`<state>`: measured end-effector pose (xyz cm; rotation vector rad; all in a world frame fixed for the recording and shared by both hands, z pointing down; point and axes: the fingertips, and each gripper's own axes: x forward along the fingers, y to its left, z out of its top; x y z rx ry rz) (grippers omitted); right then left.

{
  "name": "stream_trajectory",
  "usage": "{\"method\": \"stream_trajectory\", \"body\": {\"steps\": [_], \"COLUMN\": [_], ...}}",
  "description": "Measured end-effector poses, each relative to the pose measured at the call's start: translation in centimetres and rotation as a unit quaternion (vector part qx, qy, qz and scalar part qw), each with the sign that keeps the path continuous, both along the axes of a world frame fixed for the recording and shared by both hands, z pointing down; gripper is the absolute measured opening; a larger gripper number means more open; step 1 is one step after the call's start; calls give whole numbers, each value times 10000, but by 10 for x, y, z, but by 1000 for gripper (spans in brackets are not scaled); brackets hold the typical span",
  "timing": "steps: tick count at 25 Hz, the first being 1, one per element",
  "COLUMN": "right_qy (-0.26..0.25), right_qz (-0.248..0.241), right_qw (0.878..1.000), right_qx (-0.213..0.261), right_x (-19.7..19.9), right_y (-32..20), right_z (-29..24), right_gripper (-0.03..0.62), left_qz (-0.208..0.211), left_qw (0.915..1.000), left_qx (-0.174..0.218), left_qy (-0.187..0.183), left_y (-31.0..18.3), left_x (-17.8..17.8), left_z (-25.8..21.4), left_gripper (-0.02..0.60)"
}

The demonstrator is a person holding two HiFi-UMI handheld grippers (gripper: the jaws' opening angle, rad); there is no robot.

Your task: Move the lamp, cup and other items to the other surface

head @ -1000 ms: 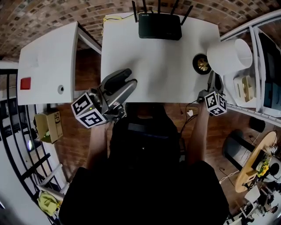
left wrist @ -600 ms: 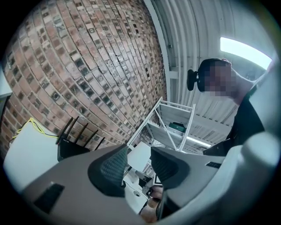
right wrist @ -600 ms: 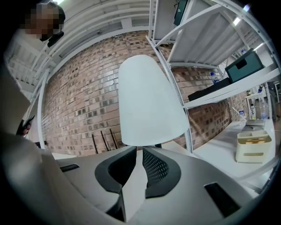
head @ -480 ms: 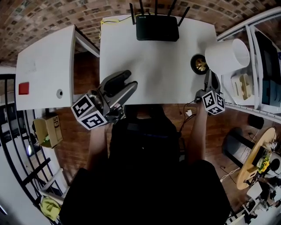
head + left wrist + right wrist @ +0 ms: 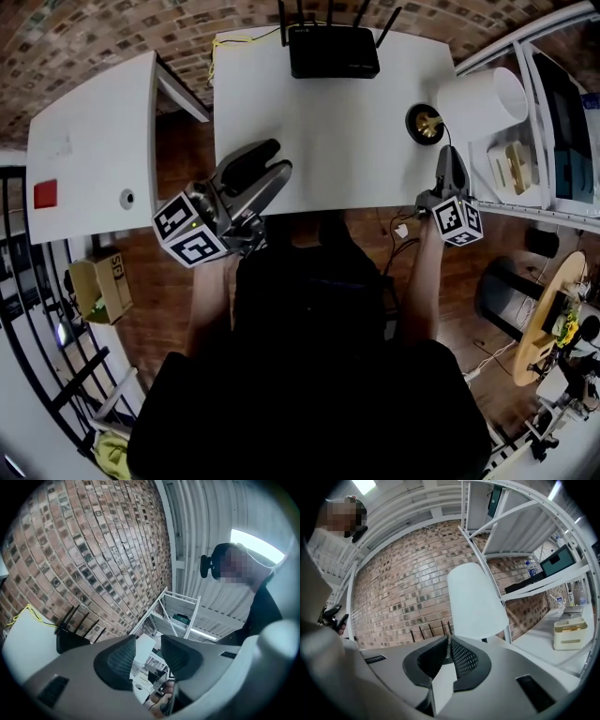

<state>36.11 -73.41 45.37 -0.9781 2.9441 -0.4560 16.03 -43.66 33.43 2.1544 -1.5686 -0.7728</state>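
Near the right edge of the table (image 5: 337,141), the lamp (image 5: 427,124), judged light but top-heavy, is pinched at its thin stem (image 5: 449,639) by the right gripper (image 5: 449,645), its jaws just closed in; the left gripper (image 5: 147,656) is spread wide, empty.

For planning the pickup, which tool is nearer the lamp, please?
Right. The right tool, jaws just closed further, nothing seen between, sits beside the lamp; the left tool is across the table.

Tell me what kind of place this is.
Probably an indoor workshop or lab space set up like a home office: a bare brick wall, white metal shelving, and a white table carrying a router and a lamp.
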Motion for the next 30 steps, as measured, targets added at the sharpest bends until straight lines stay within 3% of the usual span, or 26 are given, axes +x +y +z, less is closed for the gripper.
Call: {"method": "stream_trajectory", "body": {"steps": [2, 19, 30], "right_qy": [-98, -741, -1079], "right_qz": [9, -142, -955], "right_qw": [9999, 9937, 9831], "right_qx": [89, 826, 1133], "right_x": [3, 42, 60], "right_y": [18, 153, 179], "right_z": [-13, -123, -164], "right_gripper": [21, 21, 21], "left_qz": [61, 749, 453], "left_qw": [10000, 9968, 9987], "left_qx": [24, 184, 251], "left_qy": [34, 204, 12], "left_y": [11, 58, 62], "left_x": [-1, 29, 72], "left_z": [0, -1, -24], "left_gripper": [167, 167, 167]}}
